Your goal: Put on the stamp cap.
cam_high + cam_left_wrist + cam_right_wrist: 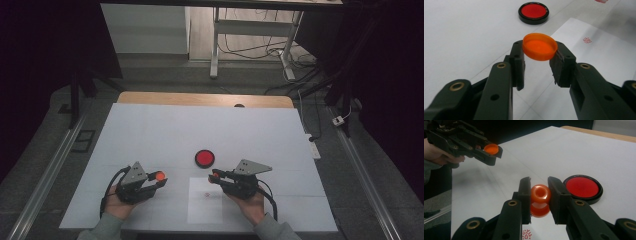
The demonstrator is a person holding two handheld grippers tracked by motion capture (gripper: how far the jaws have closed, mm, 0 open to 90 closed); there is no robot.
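While the left claw (537,58) clamps an orange cap (539,46) (shallow, translucent, open side up).

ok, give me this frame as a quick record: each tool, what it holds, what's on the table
left tool: shut on orange cap, held off the table, open side up
right tool: shut on orange stamp, gripped at its waist
ink pad: open, red, black rim, on the white table cover, ahead of both tools
paper sheet: flat between the tools, one small red stamp mark on it
stamp vs paper: contact cannot be told
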